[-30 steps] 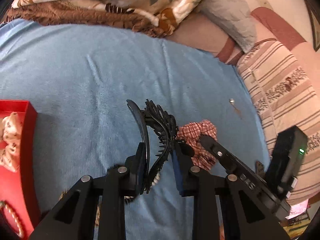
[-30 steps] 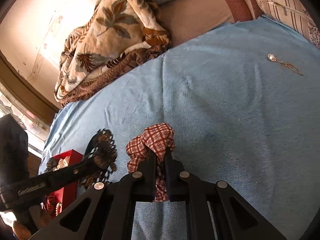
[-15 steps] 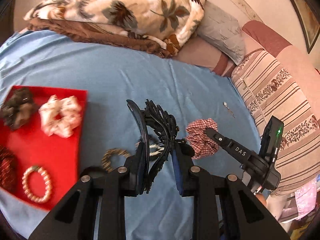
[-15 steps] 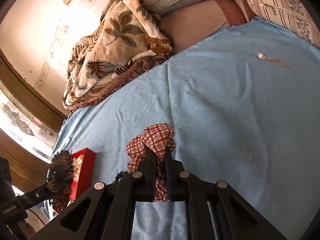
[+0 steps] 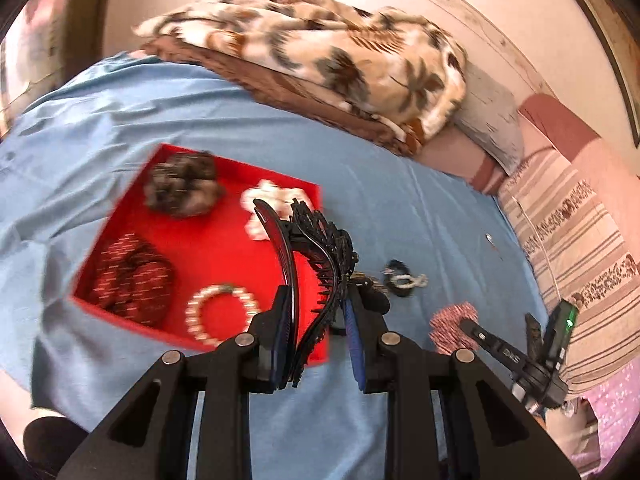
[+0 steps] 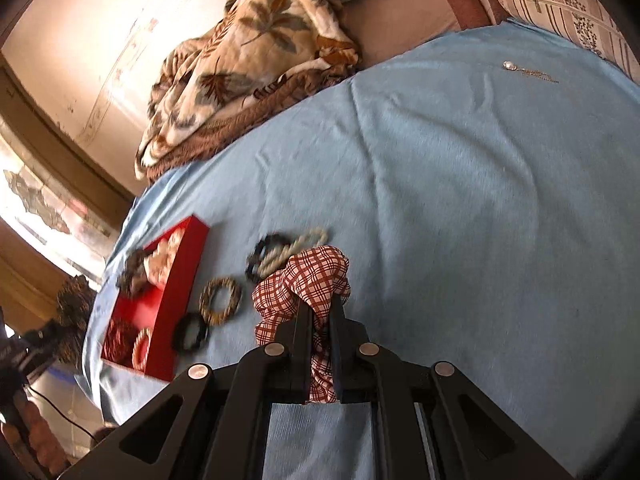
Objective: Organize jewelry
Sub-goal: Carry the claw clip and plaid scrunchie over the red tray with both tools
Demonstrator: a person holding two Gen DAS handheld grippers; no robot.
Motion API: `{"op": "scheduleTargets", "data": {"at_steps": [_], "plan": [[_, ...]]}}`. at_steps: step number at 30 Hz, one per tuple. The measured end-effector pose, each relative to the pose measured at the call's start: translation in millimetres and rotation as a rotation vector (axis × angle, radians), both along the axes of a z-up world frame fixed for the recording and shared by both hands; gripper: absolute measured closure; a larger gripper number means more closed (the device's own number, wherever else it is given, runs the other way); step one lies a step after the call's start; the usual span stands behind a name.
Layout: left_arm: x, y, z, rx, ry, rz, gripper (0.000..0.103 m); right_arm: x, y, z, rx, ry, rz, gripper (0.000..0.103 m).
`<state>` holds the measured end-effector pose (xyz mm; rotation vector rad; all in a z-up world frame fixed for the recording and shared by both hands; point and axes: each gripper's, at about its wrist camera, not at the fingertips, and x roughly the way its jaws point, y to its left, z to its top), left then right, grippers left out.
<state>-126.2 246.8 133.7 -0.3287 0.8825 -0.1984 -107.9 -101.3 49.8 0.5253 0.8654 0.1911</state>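
My left gripper [image 5: 318, 298] is shut on a black hair claw clip [image 5: 320, 256], held in the air over the right edge of a red tray [image 5: 224, 248]. In the tray lie a dark scrunchie [image 5: 180, 192], a white scrunchie [image 5: 272, 200], a red-and-dark scrunchie [image 5: 132, 280] and a pearl bracelet [image 5: 220, 312]. My right gripper [image 6: 320, 312] is shut on a red plaid scrunchie [image 6: 308, 276] above the blue bedsheet. It hangs to the right of the red tray [image 6: 180, 276]. The same gripper [image 5: 468, 326] shows at the lower right of the left wrist view.
Loose on the sheet by the tray lie a woven brown bracelet [image 6: 220, 296], a black bracelet [image 6: 190, 332] and a black-and-white pair [image 6: 280, 252]. A pendant chain [image 6: 528, 72] rests far right. A leaf-print blanket [image 5: 320, 60] and striped pillows [image 5: 580, 248] bound the bed.
My left gripper swung left and rose with the clip, bringing the whole red tray under it. My right gripper carried the plaid scrunchie left, so tray and bracelets entered its view.
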Motion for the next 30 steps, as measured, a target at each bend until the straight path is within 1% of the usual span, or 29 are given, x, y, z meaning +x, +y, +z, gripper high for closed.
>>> {"op": "scheduleTargets", "data": {"at_steps": [3,7,14,19,26,29,30], "plan": [[-5,22,-4,-0.013,-0.002,0.026,0.078,-12,13,6,-0.029,-0.010,0.021,0.095],[0,46,-13,-0.031,0.007,0.057,0.078,-20,35,19,-0.059,-0.024,0.066,0.095],[30,73,-36,-0.108,0.043,0.070,0.078,-15,89,42,-0.106,-0.048,0.187,0.095],[53,85,-47,-0.140,0.046,0.059,0.078,-1,135,53,-0.134,-0.059,0.270,0.095],[66,97,-58,-0.205,0.019,0.023,0.078,33,195,57,-0.177,-0.055,0.352,0.095],[71,107,-71,-0.247,0.046,0.024,0.078,49,220,58,-0.219,-0.060,0.378,0.095],[74,110,-77,-0.274,0.063,0.022,0.078,55,228,57,-0.227,-0.057,0.384,0.095]]}}
